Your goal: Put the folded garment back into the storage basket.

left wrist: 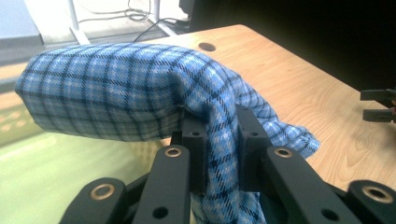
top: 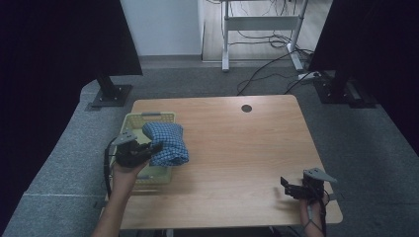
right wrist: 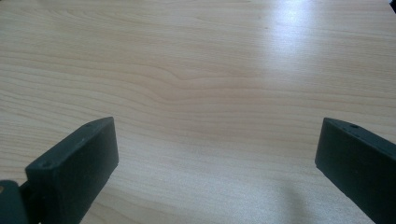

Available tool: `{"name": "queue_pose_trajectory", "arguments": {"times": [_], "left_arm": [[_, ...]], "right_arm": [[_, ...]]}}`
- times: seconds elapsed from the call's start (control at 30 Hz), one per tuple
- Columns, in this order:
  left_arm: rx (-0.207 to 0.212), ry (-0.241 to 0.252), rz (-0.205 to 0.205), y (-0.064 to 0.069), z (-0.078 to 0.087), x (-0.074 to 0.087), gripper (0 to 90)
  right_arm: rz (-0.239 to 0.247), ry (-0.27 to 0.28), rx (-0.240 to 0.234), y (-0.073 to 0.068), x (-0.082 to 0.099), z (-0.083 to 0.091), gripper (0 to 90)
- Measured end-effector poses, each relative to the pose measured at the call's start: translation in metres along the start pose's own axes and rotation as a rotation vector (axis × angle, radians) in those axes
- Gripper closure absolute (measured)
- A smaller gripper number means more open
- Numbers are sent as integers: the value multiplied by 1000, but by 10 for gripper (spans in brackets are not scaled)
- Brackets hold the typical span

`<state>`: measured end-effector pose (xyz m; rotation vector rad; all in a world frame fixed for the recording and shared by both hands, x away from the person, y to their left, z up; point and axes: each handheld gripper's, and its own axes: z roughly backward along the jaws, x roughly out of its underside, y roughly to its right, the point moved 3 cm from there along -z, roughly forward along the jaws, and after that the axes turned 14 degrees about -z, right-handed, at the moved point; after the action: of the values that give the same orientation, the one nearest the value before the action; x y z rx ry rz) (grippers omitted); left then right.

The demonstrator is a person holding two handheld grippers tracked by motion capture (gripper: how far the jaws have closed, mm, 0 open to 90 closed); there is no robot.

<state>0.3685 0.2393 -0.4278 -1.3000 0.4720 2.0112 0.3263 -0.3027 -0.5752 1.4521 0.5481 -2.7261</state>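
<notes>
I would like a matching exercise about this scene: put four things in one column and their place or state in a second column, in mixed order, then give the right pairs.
Things:
1. left claw
2. right claw
3. basket
4. cloth

Places or states:
A. yellow-green, at the table's left edge
B. open, with nothing between its jaws, over bare wood
C. blue checked, bunched up, partly over the basket
D. shut on fabric

Pairs: 1-D, 2-B, 3-A, 4-C

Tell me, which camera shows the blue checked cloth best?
The left gripper view: the blue checked cloth is close up, pinched between the left gripper jaws. The high view shows it small, by the yellow basket. The right gripper view shows table.
</notes>
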Motion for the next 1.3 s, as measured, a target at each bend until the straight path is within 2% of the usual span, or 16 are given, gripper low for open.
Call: {"name": "queue_pose_trajectory", "arguments": {"times": [0.03,0.07,0.1,0.2,0.27,0.3,0.33,0.6,0.83,1.03,1.13,1.23,1.3], "left_arm": [[-8,3,14,-8,7,6,772],[-8,3,14,-8,7,6,772],[-23,6,20,-16,14,12,772],[-35,9,24,-22,20,18,772],[-50,10,49,-32,29,26,772],[-50,10,49,-32,29,26,772],[-64,-8,51,-38,33,32,772],[-98,-28,75,-55,45,45,772],[-103,-55,84,-62,42,51,772],[-91,-106,67,-63,28,51,772],[-77,-112,63,-62,20,48,771],[-75,-87,27,-60,15,43,771],[-88,-107,6,-61,10,39,771]], "right_arm": [[0,0,1,0,0,0,0],[0,0,1,0,0,0,0],[0,0,2,0,0,0,0],[0,-2,4,0,0,0,0],[0,-5,6,0,0,0,0],[2,-5,7,0,0,0,0],[2,-5,8,0,0,0,0],[5,-10,13,-1,0,-1,0],[7,-11,14,-1,0,-1,0],[6,-14,12,-1,0,-1,0],[5,-14,10,-1,0,-1,0],[5,-15,9,-1,0,-1,0],[5,-17,9,-1,0,-2,0]]}}
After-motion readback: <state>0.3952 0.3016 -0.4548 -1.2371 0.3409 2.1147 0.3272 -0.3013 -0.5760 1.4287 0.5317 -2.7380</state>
